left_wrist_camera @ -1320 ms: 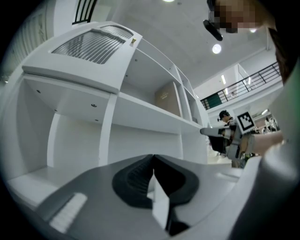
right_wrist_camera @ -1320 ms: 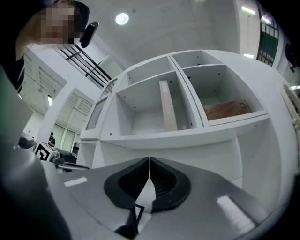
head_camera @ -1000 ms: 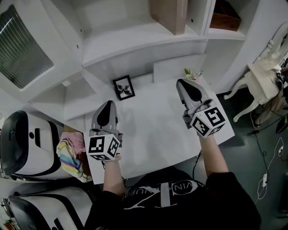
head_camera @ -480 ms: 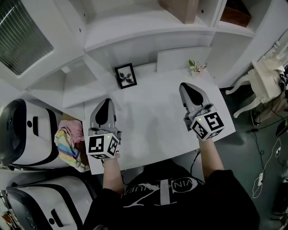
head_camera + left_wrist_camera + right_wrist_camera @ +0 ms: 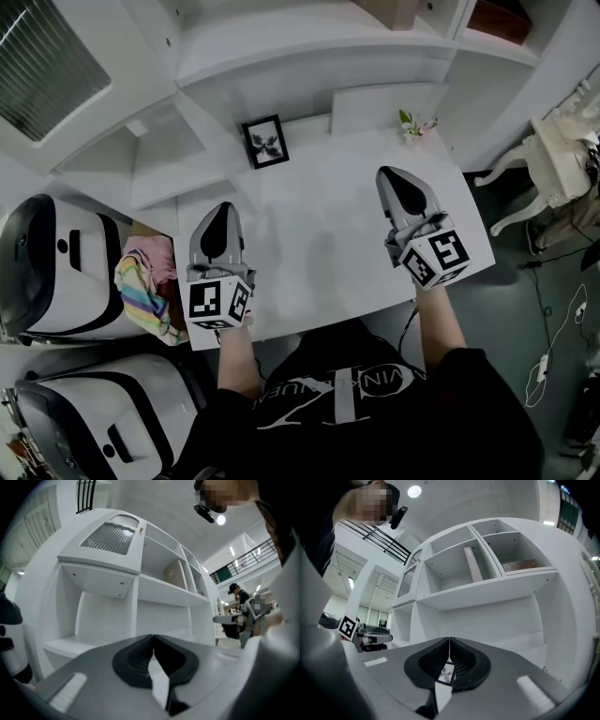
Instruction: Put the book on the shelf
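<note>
A pinkish-brown book (image 5: 472, 564) stands upright in an upper compartment of the white shelf unit (image 5: 487, 590); its lower edge shows at the top of the head view (image 5: 394, 9). Neither gripper touches it. My left gripper (image 5: 218, 208) hovers over the left part of the white desk (image 5: 319, 244), shut and empty, with its tips together (image 5: 153, 637). Over the desk's right part, my right gripper (image 5: 392, 172) is also shut with nothing in it (image 5: 449, 640). Both point level toward the shelf.
A black picture frame (image 5: 265, 141), a leaning white panel (image 5: 384, 105) and a small flower (image 5: 412, 125) stand at the desk's back. A brown object (image 5: 525, 565) lies in the right compartment. A striped cloth (image 5: 145, 291) and white machines (image 5: 56, 272) sit left; a white chair (image 5: 553, 159) right.
Both grippers have sunk a little and drawn back from the shelf toward the desk's near edge. The head view has shifted, so the shelf's upper compartments sit nearer the top edge. Jaws stayed shut.
</note>
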Tool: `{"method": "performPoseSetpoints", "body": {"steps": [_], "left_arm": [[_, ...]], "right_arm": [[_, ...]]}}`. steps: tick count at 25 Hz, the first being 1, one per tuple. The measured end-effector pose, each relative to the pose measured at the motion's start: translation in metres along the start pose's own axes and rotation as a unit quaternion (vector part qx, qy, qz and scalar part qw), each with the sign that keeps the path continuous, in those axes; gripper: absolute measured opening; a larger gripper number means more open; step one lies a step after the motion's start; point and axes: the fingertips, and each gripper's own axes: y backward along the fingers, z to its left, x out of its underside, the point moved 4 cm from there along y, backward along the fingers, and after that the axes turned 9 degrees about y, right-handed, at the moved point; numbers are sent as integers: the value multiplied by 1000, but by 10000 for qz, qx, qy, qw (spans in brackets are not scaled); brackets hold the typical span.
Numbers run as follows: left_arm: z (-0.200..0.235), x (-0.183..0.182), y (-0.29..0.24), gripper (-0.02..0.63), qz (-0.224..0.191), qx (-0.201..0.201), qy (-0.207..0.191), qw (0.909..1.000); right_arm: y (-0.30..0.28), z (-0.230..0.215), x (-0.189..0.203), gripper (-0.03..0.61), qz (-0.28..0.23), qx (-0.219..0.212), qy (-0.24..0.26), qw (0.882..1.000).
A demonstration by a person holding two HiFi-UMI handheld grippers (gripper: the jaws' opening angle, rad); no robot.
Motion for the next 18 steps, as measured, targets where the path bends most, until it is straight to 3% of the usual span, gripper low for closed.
{"method": "performPoseSetpoints", "body": {"steps": [18], "left_arm": [[9,-4,14,0,-50,-264,-13,9996]], "right_arm": [[-2,5,-1,11,-19,-39,120,9999]]}}
